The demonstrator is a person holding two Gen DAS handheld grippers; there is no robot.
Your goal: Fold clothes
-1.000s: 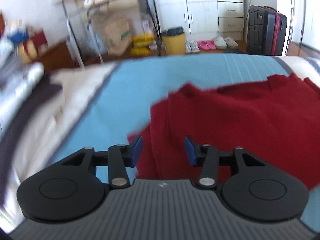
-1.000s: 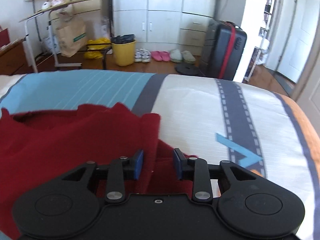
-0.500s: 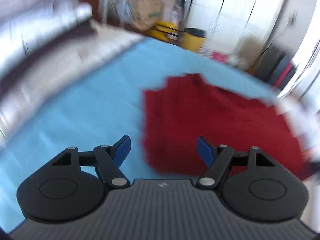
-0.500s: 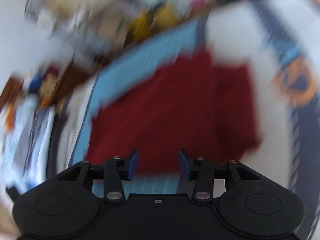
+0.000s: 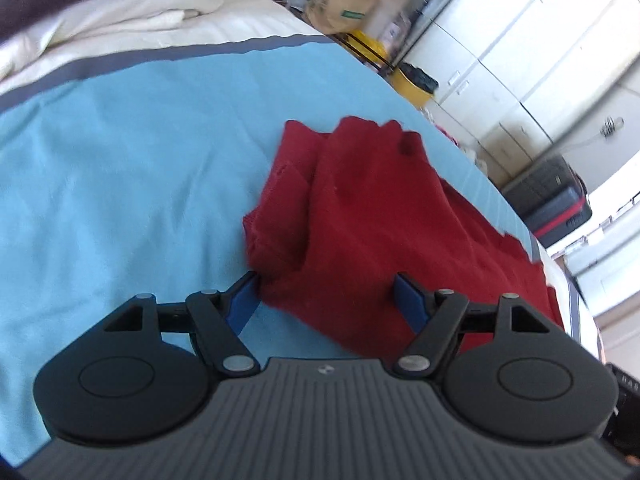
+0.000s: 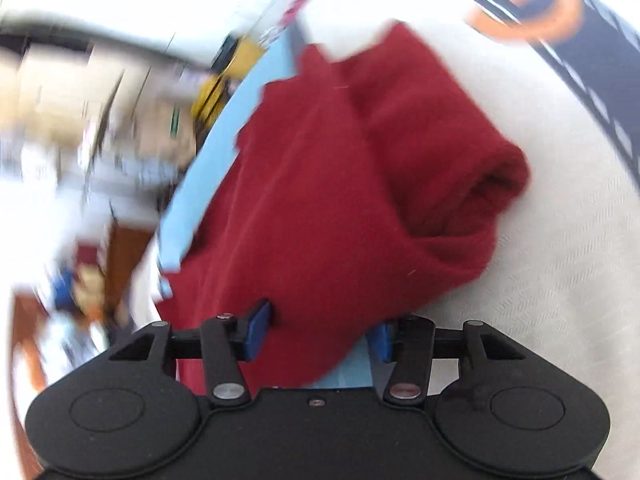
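Observation:
A dark red knitted garment (image 5: 372, 208) lies bunched on the bed's light blue sheet (image 5: 120, 152). My left gripper (image 5: 326, 300) is open, its blue pads wide apart around the garment's near left edge. In the right wrist view the same red garment (image 6: 340, 184) lies partly folded, with a rolled end at the right over the white part of the bedcover (image 6: 560, 240). My right gripper (image 6: 320, 334) is open, and the garment's near edge sits between its blue pads. Whether the pads touch the cloth I cannot tell.
Folded cream and dark bedding (image 5: 100, 12) is piled at the bed's far left. Beyond the bed stand a yellow bin (image 5: 412, 80), white cupboards (image 5: 520, 40) and a black suitcase (image 5: 556, 196). The right wrist view's background is blurred.
Both grippers swung and tilted over the bed, then came down at the garment's near edge. The left one opened wider. The garment now lies more bunched, with a rolled right end.

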